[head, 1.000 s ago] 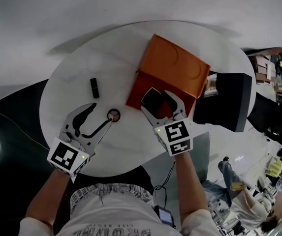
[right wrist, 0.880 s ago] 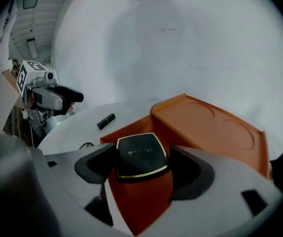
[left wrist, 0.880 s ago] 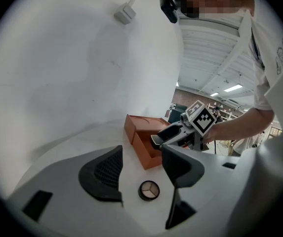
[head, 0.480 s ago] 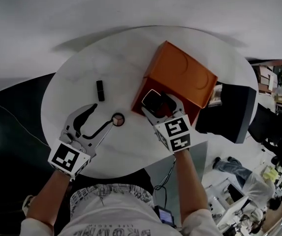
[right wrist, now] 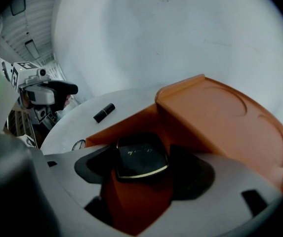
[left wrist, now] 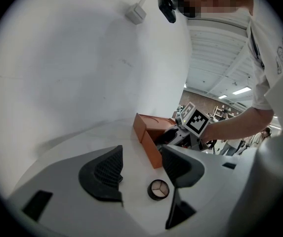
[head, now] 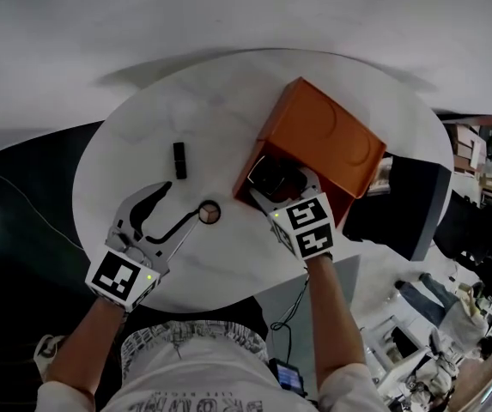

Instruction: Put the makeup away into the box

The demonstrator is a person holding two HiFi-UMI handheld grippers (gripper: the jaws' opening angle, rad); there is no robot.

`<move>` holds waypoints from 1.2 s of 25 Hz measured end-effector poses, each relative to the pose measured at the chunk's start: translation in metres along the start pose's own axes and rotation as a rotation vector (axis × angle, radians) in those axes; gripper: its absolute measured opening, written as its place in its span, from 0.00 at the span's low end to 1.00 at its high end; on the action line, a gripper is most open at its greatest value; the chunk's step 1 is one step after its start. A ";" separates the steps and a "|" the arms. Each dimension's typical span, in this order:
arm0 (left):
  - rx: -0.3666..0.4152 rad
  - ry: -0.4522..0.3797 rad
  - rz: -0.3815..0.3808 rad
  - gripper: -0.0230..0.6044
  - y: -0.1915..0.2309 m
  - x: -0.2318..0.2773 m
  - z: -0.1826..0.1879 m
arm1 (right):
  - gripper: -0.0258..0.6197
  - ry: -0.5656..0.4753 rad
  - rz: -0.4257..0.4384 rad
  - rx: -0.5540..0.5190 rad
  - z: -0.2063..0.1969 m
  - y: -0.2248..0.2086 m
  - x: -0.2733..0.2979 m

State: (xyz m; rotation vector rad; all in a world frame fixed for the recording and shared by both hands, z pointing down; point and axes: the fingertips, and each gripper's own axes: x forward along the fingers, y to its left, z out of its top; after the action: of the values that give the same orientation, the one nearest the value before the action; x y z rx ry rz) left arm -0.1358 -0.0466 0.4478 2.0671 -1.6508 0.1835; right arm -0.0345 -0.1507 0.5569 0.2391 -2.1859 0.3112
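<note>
- Compact (right wrist: 140,157) — a flat black case with a gilt rim — is held by the right gripper (right wrist: 142,171) in the open mouth of the box (right wrist: 220,115), just inside its near wall. Whether it rests on the box floor cannot be told.
- The step in hand is judged to be the placing of this piece: it is poised in the orange box, whose lid is thrown back, and is not yet let go.
- The next move calls for the compact to be lowered until it is borne by the floor. The jaws are then to be parted and the gripper drawn up clear of the walls, without the case being dragged out.
- The right jaws are set about the compact's width apart. One pad is pressed against each side edge, and the case is clamped flat between them.
- The left gripper (left wrist: 141,172) is held low over the table (head: 134,136), its jaws wide apart and nothing gripped.
- A small round pot (left wrist: 158,189) is seen on the table just beside the tip of one left jaw. Whether it is touched cannot be told.
- A black lipstick (head: 179,160) is seen lying on the table, well apart from the box and beyond the pot — so two pieces are judged to be not yet packed.
</note>
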 end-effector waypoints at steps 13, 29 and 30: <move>-0.022 0.009 0.013 0.44 0.007 -0.003 -0.003 | 0.60 0.096 0.035 -0.086 -0.001 0.008 0.010; -0.014 0.009 0.011 0.44 0.002 -0.009 -0.002 | 0.59 0.079 0.069 -0.089 -0.003 0.010 0.008; -0.013 0.010 0.011 0.45 0.002 -0.010 -0.002 | 0.58 0.080 0.070 -0.086 -0.003 0.010 0.007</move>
State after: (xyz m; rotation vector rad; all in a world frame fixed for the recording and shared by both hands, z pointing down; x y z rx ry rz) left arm -0.1403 -0.0372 0.4461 2.0446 -1.6540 0.1863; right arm -0.0392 -0.1403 0.5635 0.1002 -2.1260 0.2608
